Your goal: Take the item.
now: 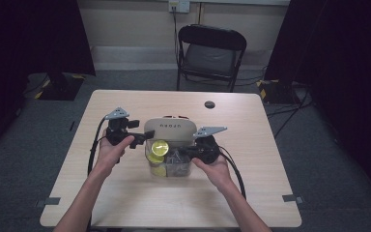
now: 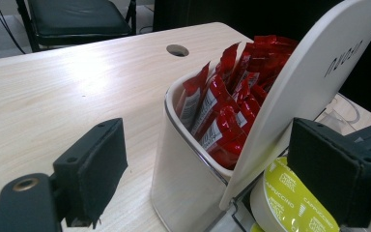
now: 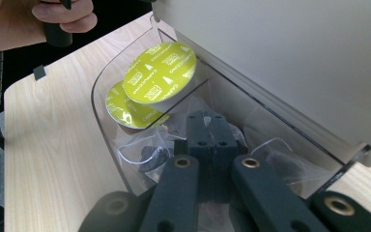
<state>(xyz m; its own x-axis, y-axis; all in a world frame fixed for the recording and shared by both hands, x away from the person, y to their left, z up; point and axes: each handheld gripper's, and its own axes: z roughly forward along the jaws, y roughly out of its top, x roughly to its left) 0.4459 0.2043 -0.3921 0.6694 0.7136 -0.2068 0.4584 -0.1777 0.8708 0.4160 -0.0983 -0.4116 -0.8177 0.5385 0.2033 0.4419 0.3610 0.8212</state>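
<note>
A storage box stands mid-table with its beige lid [image 1: 170, 128] tilted up. Its white rear compartment [image 2: 183, 169] holds several red sachets [image 2: 227, 101]. The clear front compartment [image 3: 99, 96] holds two yellow-green cappuccino capsules [image 3: 162, 72] and clear packets [image 3: 140, 150] of dark items. My left gripper [image 1: 142, 137] is open, its jaws straddling the lid's left edge [image 2: 314, 82] and the white compartment's corner. My right gripper [image 3: 210, 140] is shut, its tips down among the clear packets inside the clear compartment. I cannot tell if a packet is pinched.
The wooden table [image 1: 125, 203] has a round cable hole [image 1: 209, 104] behind the box. A black folding chair [image 1: 211, 50] stands beyond the far edge. Black cables trail from both grippers toward the near edge.
</note>
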